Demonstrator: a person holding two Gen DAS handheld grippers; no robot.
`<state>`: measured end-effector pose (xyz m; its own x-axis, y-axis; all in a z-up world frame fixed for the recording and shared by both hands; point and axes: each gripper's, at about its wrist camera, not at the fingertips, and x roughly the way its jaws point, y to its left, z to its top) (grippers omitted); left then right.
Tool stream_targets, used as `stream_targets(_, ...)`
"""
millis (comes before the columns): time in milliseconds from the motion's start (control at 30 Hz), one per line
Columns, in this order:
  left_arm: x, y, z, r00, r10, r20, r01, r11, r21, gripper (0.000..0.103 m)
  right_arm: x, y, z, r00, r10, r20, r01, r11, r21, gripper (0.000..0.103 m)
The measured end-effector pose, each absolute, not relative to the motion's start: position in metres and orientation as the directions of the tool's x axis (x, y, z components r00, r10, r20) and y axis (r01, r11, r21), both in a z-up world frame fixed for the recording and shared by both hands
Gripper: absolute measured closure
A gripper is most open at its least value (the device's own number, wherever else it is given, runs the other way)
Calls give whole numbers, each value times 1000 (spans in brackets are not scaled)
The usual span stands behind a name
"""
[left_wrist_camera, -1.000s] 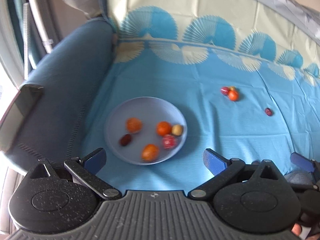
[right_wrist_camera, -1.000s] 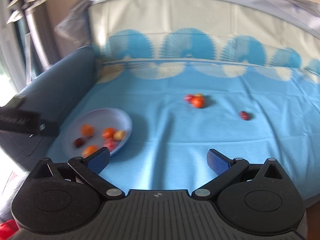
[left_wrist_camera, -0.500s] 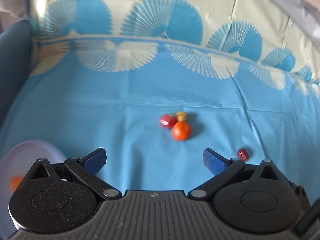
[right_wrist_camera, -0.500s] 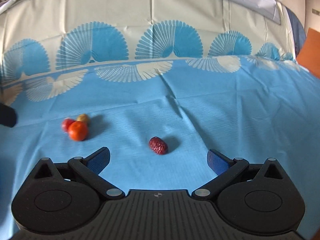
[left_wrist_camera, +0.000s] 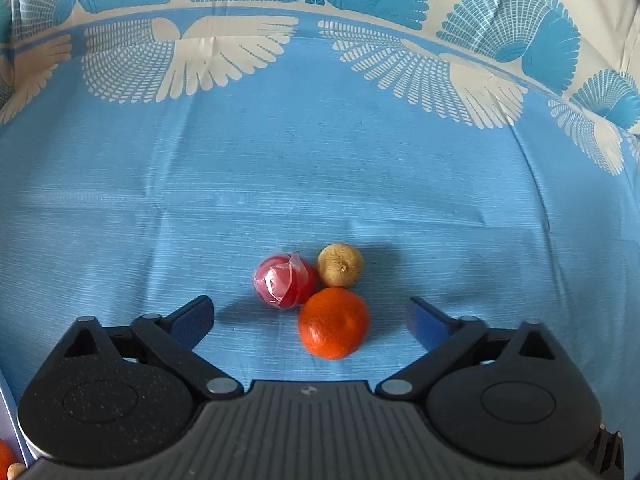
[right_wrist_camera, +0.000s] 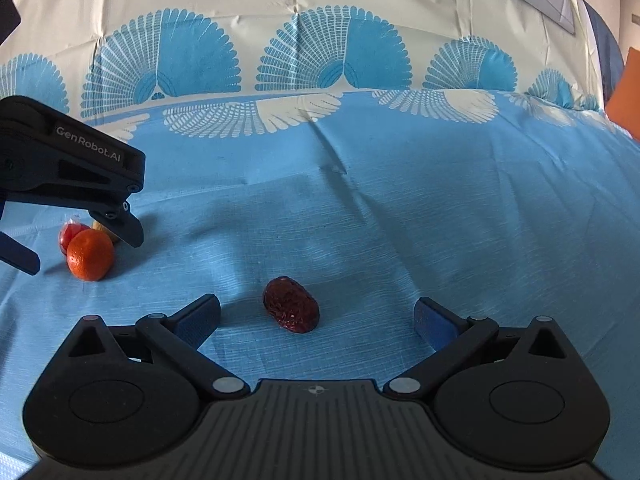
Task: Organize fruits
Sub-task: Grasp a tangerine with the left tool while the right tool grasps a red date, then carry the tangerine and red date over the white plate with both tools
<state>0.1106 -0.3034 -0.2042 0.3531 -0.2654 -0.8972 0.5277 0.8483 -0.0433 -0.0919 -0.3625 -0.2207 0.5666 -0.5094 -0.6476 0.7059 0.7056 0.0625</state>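
Jaws of left gripper (left_wrist_camera: 310, 322) closer around tangerine (left_wrist_camera: 333, 323) than before

Bright soft daylight, sharp focus, short dim shadows right of the fruits, strong fisheye bending at the edges

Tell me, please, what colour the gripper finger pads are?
Dark blue pads, clearest in the left wrist view.

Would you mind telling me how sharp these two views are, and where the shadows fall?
Left wrist view: sharp, the cloth's border bowed by the fisheye; the tangerine trio shadows the cloth behind it. Right wrist view: equally sharp; the date shadows the cloth beside it.
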Motion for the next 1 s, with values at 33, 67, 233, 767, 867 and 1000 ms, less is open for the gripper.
stream_targets(33,112,-301,-201,339,-282,-898,525,848,-69,47,-93,-362,-219,568,-515,-642,706,706,59,11)
stream_targets(67,115,-298,-197,308,-300,-903,516,850,-106,59,-95,-361,-217,572,-526,-629,707,705,53,45)
stream_targets(233,104,-277,-178,266,-377,-887,515,834,-200,66,-109,-363,-207,568,-552,-610,729,682,62,81)
stream_targets(767,14,-72,-44,405,-384,-830,551,827,-114,66,-194,-250,-95,761,-358,-542,548,801,241,80)
stream_targets(867,-1,-28,-21,472,-350,-809,531,846,-57,66,-211,-208,-70,797,-268,-542,458,852,252,80)
stream_targets(1000,-22,27,0,525,-335,-782,489,871,-45,66,-217,-156,-41,830,-189,-524,351,908,230,80)
